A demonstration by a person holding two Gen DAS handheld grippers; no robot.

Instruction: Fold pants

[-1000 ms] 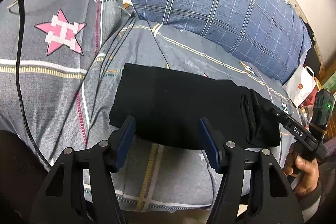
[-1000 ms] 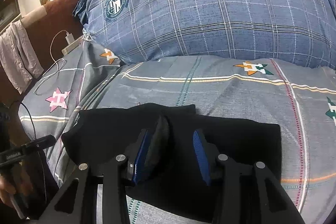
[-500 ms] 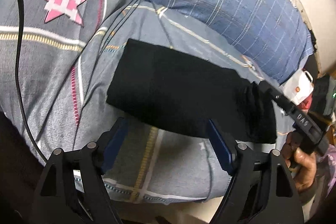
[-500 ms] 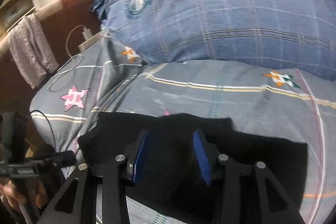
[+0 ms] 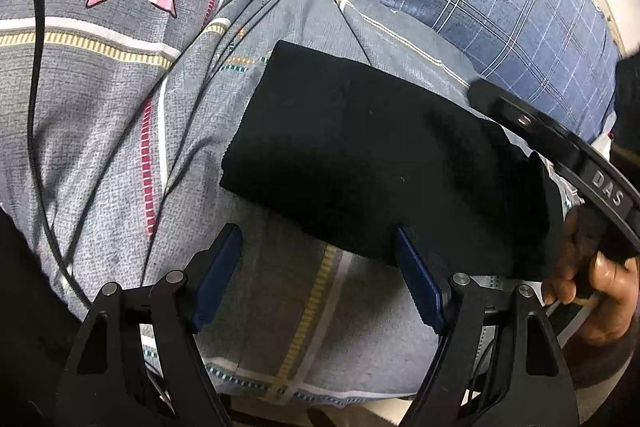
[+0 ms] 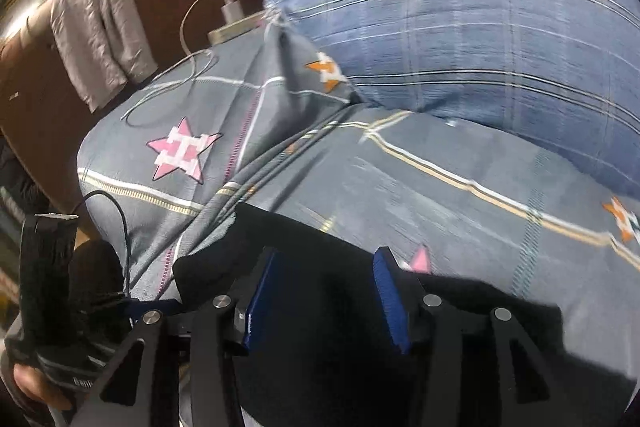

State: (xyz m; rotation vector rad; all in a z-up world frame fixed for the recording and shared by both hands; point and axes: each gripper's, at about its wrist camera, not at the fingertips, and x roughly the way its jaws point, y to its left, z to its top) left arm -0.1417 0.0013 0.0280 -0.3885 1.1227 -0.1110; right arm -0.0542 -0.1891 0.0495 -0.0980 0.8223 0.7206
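Observation:
The black pants (image 5: pixel 360 155) lie folded into a flat rectangle on the grey patterned bedspread (image 5: pixel 120 115). My left gripper (image 5: pixel 320 259) is open and empty, just in front of the pants' near edge. My right gripper (image 6: pixel 324 291) is open, hovering over the pants (image 6: pixel 328 347) with nothing between its blue pads. From the left wrist view, the right gripper's black body (image 5: pixel 560 155) reaches over the pants' right end, where the cloth bunches up.
A large blue plaid pillow (image 6: pixel 480 27) lies behind the pants. A white charger and cable (image 6: pixel 208 27) sit at the bed's far left corner. A brown headboard with grey cloth draped on it (image 6: pixel 100 35) stands beyond. A black cable (image 5: pixel 36 107) runs along the left.
My right gripper let go of the raised cloth fold and swung left over the pants. My left gripper drew back from the pants' near edge and stayed open.

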